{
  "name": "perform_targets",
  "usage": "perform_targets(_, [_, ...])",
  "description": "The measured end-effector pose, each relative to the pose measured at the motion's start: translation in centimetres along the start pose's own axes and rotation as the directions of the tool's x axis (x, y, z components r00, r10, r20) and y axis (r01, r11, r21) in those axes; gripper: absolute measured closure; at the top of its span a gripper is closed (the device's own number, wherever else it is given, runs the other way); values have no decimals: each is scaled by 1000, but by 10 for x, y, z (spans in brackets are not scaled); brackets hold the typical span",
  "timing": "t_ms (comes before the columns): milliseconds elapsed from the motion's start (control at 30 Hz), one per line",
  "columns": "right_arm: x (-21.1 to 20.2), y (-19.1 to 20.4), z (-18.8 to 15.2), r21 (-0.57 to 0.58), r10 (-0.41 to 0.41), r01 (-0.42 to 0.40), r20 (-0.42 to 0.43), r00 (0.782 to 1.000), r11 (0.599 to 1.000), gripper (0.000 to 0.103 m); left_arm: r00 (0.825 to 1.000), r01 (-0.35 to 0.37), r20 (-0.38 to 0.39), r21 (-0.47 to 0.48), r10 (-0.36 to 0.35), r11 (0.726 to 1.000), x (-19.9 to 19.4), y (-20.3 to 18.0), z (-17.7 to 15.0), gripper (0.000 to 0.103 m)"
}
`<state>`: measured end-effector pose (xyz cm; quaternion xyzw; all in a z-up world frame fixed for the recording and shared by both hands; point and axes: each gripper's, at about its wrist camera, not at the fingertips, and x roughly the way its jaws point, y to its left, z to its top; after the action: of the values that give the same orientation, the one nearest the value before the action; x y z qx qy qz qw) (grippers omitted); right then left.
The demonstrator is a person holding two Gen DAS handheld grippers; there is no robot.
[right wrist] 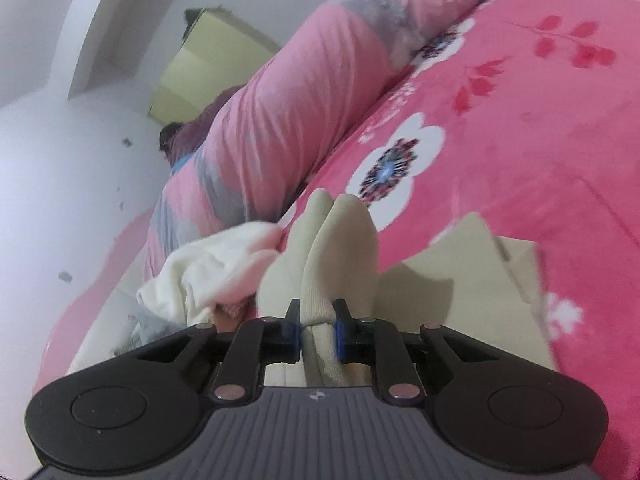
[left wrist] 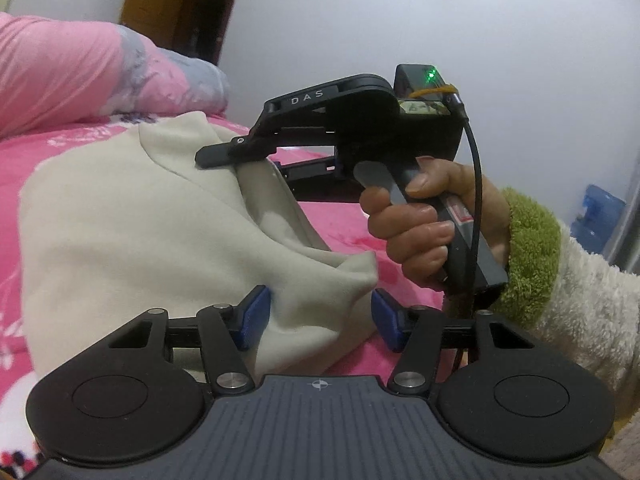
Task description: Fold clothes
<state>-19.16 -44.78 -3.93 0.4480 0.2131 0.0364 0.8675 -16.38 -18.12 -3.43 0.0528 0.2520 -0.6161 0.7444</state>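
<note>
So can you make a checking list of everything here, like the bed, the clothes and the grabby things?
Surface: pink flowered bedspread, soft and uneven.
Job's things: cream garment, partly bunched and lifted off the bed.
Clutter: white fluffy cloth beside the garment; rolled pink and grey quilt along the far side of the bed.
Grippers: left gripper has its pads apart, with garment cloth between them, not pinched; right gripper is shut on a fold of the garment.
Cables: black cable hanging down past the person's hand.
Surroundings: white wall; wooden door frame; blue object, too blurred to name.
</note>
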Motion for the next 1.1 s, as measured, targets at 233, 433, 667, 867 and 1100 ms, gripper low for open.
perform_targets(233, [-12, -39, 2, 92, 31, -31, 8, 1000, 995, 86, 999, 21, -28, 12, -20, 1000, 11, 3, 3, 45])
perform_targets(433, [-14, -57, 4, 128, 55, -56, 11, 998, 990, 86, 999, 33, -39, 7, -33, 999, 18, 8, 12, 45])
perform_targets(667, [-13, -90, -7, 176, 12, -13, 4, 1000, 984, 81, 999, 25, -41, 95, -21, 995, 23, 4, 9, 42])
perform_targets(867, [-54, -84, -23, 145, -42, 36, 38, 998, 989, 70, 999, 35, -35, 89, -32, 995, 25, 11, 10, 38])
perform_targets(1100, [-68, -40, -55, -96, -149, 148, 2, 989, 984, 71, 1000, 17, -23, 105, -15, 994, 25, 8, 6, 36])
